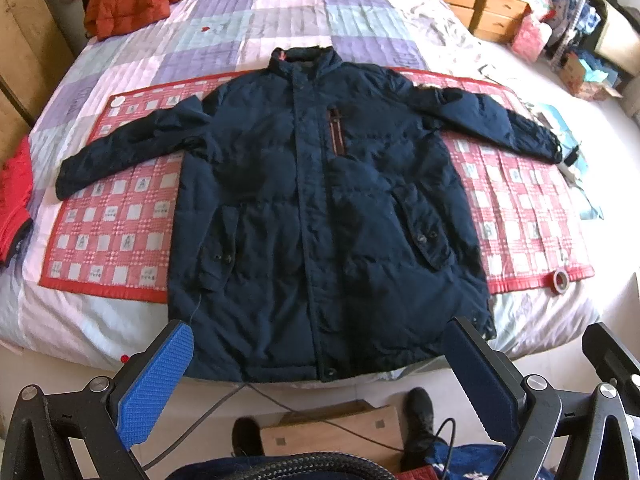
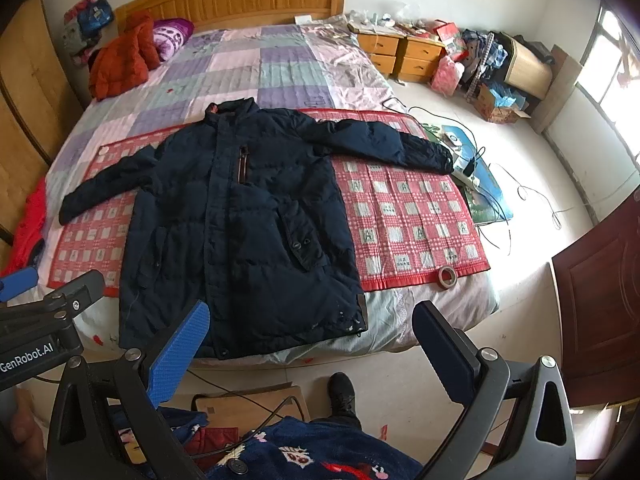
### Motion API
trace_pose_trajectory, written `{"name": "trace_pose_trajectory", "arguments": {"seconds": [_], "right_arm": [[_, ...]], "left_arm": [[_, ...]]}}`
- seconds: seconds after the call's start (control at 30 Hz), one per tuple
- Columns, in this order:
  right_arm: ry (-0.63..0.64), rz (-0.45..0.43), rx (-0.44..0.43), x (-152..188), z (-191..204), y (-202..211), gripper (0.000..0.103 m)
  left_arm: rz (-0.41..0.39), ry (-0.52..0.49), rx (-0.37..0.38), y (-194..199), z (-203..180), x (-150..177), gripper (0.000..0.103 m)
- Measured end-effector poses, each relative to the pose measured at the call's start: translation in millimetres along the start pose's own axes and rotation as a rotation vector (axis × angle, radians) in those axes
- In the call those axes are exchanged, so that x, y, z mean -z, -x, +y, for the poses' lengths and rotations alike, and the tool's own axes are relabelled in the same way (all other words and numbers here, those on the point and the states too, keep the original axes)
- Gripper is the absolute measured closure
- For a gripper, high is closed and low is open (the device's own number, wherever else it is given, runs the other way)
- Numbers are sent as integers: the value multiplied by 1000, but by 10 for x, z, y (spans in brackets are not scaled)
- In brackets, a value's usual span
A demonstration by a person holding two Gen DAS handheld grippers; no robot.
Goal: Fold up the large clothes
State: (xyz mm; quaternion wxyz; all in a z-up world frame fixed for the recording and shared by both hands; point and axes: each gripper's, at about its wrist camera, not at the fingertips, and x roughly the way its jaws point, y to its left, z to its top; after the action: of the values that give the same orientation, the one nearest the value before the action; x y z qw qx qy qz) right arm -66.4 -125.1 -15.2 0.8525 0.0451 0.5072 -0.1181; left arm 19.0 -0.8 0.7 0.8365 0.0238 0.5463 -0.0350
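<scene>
Left wrist view: navy padded jacket point(image 1: 320, 208) is seen laid flat and front-up on the bed point(image 1: 280, 20), zipped shut, collar at the far end, hem at the near edge; its body rests across a red checked mat point(image 1: 116, 224), with both sleeves spread out to left and right over that mat; no fold is seen anywhere, so the task is judged at its very start; sleeves in, sides in and the hem-to-collar fold are all left to do. Left hand-held gripper point(image 1: 320, 372) is held wide apart with nothing between the pads, above the near hem and not touching it. Right wrist view: right hand-held gripper point(image 2: 310, 344) is likewise spread wide and empty, hovering over the near right hem corner; contact is not seen. A tape roll point(image 2: 447, 277) sits on the mat's near right edge, just beside the jacket; it could get in the way of the right-side fold. An orange jacket point(image 2: 120, 60) lies far left on the bed, well apart.
</scene>
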Motion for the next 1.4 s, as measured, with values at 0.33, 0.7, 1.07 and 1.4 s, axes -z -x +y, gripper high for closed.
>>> {"name": "trace_pose_trajectory", "arguments": {"seconds": [0.33, 0.7, 1.07, 1.4], "right_arm": [[-10, 13, 0, -48, -5, -127, 0], [26, 34, -18, 15, 21, -780, 0], [281, 38, -100, 431, 514, -2866, 0], [396, 27, -183, 721, 570, -4321, 0]], "left_arm": [[9, 0, 17, -230, 30, -60, 1], [24, 44, -11, -915, 355, 83, 1], [-109, -4, -3, -2651, 587, 350, 1], [-56, 41, -55, -3961, 1509, 956, 0]]}}
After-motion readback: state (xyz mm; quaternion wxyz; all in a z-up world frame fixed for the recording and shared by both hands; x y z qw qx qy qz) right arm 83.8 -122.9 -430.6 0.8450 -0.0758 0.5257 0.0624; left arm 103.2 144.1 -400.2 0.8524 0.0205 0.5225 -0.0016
